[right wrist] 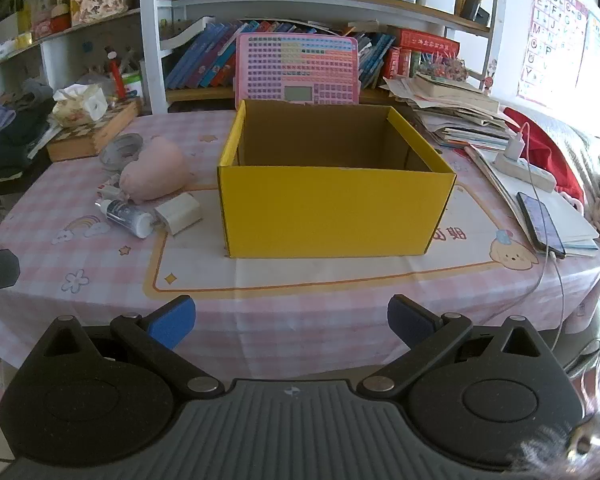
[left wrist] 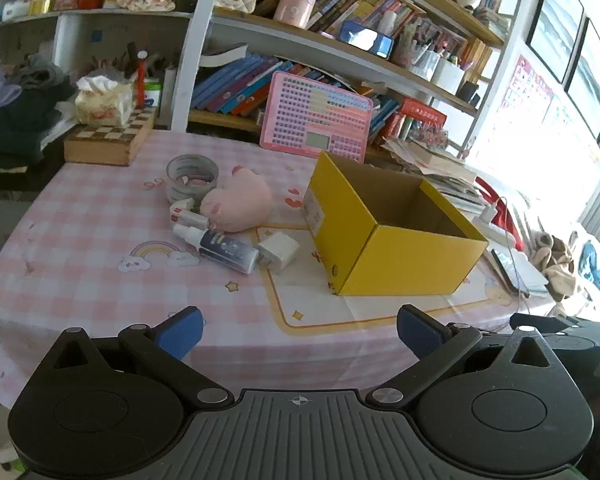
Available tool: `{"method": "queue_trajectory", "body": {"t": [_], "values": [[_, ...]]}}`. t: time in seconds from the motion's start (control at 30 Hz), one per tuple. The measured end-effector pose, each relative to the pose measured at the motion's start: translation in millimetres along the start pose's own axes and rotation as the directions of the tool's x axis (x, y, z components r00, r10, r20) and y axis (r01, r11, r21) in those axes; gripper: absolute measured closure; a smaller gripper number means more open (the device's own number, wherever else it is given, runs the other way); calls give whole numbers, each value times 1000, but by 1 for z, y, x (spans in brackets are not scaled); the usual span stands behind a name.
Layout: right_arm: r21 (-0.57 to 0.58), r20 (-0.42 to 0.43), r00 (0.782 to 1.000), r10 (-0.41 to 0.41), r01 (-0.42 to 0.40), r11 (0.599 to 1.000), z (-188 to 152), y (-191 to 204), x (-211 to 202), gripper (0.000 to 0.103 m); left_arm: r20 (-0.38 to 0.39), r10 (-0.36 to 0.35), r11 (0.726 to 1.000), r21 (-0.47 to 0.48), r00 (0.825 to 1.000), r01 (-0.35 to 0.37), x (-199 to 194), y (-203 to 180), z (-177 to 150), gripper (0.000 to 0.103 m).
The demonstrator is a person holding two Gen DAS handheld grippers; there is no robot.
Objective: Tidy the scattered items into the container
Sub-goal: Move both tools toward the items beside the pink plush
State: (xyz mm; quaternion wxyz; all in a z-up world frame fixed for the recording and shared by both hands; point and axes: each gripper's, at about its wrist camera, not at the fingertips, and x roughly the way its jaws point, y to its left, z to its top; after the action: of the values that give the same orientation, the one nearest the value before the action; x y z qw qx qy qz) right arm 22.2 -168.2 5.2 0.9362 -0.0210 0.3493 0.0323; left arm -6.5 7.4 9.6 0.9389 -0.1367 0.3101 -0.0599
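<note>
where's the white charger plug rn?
The white charger plug lies on the tablecloth just left of the yellow box, touching the spray bottle, in front of the pink plush.

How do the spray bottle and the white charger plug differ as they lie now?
The spray bottle is long, round and dark-labelled; the white charger plug is short, blocky and plain. The bottle lies on its side left of the plug. Both rest on the tablecloth, outside the yellow box.

Bare tablecloth (right wrist: 284, 312) before yellow box (right wrist: 332, 212), box top open, clutter at its left
</note>
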Motion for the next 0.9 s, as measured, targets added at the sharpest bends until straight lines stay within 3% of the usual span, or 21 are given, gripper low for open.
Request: {"method": "queue_trajectory", "body": {"t": [0.4,0.5,0.67,0.9], "values": [[0,-1,1000,4,-4,1000,3,1,2,0,15,-11,1000,-3,1000,11,-1,5,2,0],[6,-5,999,39,-39,999,4,1,4,0,8,-19,1000,19,1000,19,-1,3,2,0],[30,-16,996,86,-86,996,5,1,6,0,49,25,999,46,998,-27,-4,8,6,0],[-59,-3,999,48,-49,997,8,19,4,0,47,60,997,54,997,-62,-1,16,7,0]]}}
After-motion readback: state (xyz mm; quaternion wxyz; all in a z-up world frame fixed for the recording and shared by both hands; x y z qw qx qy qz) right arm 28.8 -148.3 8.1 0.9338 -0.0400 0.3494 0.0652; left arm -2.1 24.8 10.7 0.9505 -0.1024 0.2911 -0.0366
